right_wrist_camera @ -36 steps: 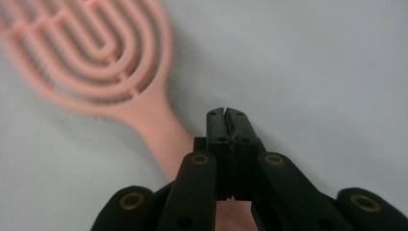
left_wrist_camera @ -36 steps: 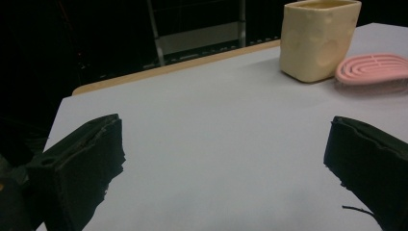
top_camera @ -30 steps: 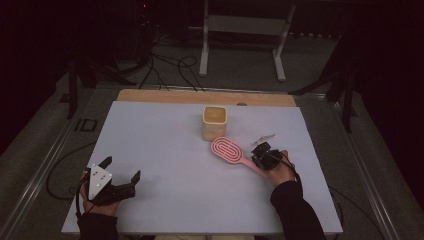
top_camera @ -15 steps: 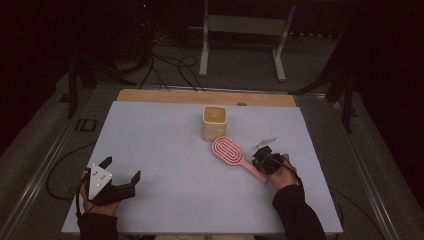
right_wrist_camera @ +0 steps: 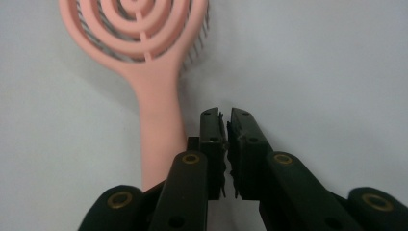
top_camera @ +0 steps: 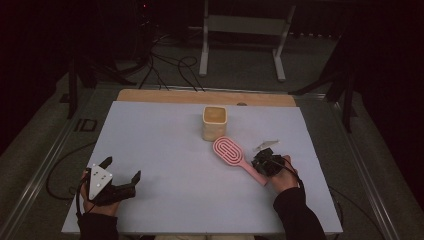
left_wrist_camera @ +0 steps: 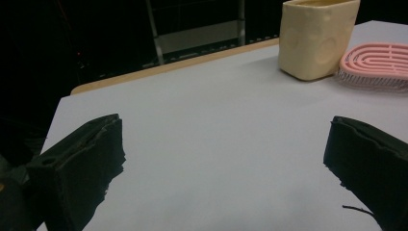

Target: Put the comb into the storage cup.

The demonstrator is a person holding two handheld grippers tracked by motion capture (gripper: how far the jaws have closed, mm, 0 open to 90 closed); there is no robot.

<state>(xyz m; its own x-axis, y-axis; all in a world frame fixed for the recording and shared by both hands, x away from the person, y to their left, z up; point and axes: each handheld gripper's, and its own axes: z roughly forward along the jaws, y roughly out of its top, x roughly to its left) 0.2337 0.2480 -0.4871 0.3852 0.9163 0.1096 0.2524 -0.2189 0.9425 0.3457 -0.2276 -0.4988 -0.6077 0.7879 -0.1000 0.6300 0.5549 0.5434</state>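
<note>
On the right half of the white table top (top_camera: 165, 145) lies the pink hairbrush (top_camera: 230, 151), bristles down, its oval head just in front of the cream cup (top_camera: 214, 122) and its handle running back toward the person's right hand (top_camera: 282, 175). The right gripper (top_camera: 264, 161) hovers just beside that handle. In the right gripper view its jaws stand almost pressed together, a thin slit between them, and they have just been parting a little; nothing sits between them, and the brush handle (right_wrist_camera: 159, 130) lies just to the left of the tips (right_wrist_camera: 226, 120), apart from them. Well away, near the front left corner, the left gripper (top_camera: 122, 170) rests in the left hand (top_camera: 95, 200) with its jaws spread wide over bare table. In its view the cup (left_wrist_camera: 317, 36) and the brush head (left_wrist_camera: 373, 65) stand far off, side by side.
</note>
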